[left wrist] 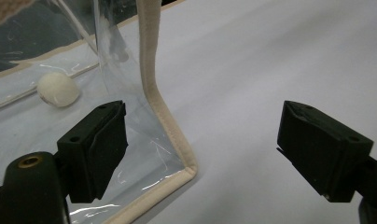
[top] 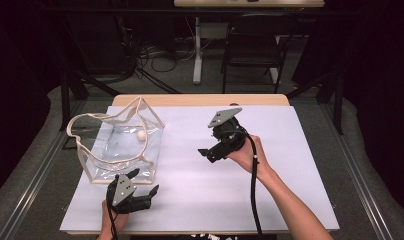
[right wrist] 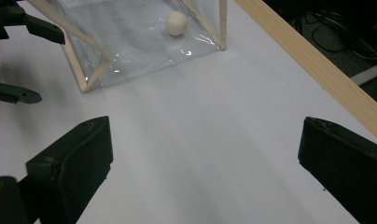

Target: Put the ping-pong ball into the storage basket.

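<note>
Two grippers up, both spread wide, neither pinching anything. Left gripper (top: 141, 189) low at near-left of table (top: 290, 200), jaws gaping just beside near corner of clear bag (top: 117, 145); in left gripper view, one jaw overlapping the plastic wall, other well out over bare white surface, beige trim corner (left wrist: 189, 165) between them. Looks lined up to grab that corner edge, probably to steady or lift bag. Right gripper (top: 210, 152) held mid-table in right hand (top: 247, 155), tilted, jaws pointing left toward bag, well apart from it. Right gripper view looking across bare table at bag (right wrist: 144, 46), nothing between jaws. Seems parked or waiting for a turn.

Bag at far-left of table, standing open, mouth up, beige handle (top: 95, 120) looping above rim. Sides slumped, floppy plastic, so likely needs holding at trim to stay put. One small white ball (top: 141, 135) inside, resting on bag floor toward far side; also seen through wall at (left wrist: 58, 88) and (right wrist: 176, 22). Ball loose, touching nothing but floor as far as visible.

Judged: approach stage, no contact confirmed. Left jaw touching plastic or just in front of it, cannot tell. Risk: thin wall slipping from jaws, bag tipping, ball rolling.
</note>
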Demonstrator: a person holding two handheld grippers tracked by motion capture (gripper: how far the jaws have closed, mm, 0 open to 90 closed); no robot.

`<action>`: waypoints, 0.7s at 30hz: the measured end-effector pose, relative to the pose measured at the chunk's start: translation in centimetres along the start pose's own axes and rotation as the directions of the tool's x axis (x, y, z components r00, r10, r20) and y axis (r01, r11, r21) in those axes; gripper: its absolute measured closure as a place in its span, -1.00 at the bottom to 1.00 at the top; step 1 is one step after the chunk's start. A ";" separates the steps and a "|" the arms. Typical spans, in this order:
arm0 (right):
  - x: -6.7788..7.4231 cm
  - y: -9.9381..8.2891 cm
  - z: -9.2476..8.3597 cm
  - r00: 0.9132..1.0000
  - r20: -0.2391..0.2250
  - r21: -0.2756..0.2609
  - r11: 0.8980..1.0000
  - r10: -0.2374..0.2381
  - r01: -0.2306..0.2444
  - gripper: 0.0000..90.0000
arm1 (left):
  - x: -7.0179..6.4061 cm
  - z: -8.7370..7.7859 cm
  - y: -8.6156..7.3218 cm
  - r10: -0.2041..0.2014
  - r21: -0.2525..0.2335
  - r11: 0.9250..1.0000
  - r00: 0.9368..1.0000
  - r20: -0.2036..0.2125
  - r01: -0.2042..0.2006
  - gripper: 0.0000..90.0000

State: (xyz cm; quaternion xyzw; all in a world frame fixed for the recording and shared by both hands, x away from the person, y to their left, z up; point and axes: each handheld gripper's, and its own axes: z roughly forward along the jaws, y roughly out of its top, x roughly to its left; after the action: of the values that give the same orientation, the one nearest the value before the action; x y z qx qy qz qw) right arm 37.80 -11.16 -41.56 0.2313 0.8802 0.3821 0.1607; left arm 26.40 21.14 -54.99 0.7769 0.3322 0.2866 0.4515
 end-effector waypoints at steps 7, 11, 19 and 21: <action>0.2 -1.7 -0.4 1.000 0.017 0.010 1.000 0.009 -0.009 -0.94 | 0.0 0.0 0.0 0.000 0.001 1.000 1.000 0.000 0.000 -0.64; 0.2 -2.4 -0.7 1.000 0.023 0.012 1.000 0.019 -0.019 -0.94 | 0.0 0.0 0.0 -0.003 0.000 1.000 1.000 -0.001 0.003 -0.64; 0.2 -4.8 -1.1 0.998 0.045 0.020 0.999 0.041 -0.042 -0.93 | 0.0 0.0 0.0 -0.002 0.001 1.000 1.000 0.000 0.002 -0.64; 0.2 -5.7 -1.3 0.997 0.054 0.022 0.998 0.055 -0.056 -0.93 | 0.0 0.0 0.0 -0.002 0.002 1.000 1.000 0.001 0.002 -0.64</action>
State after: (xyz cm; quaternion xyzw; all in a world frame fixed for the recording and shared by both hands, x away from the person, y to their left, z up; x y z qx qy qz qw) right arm 35.43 -15.34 -44.99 0.2676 0.8732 0.3698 0.1708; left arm 26.40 21.09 -55.03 0.7770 0.3333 0.2855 0.4513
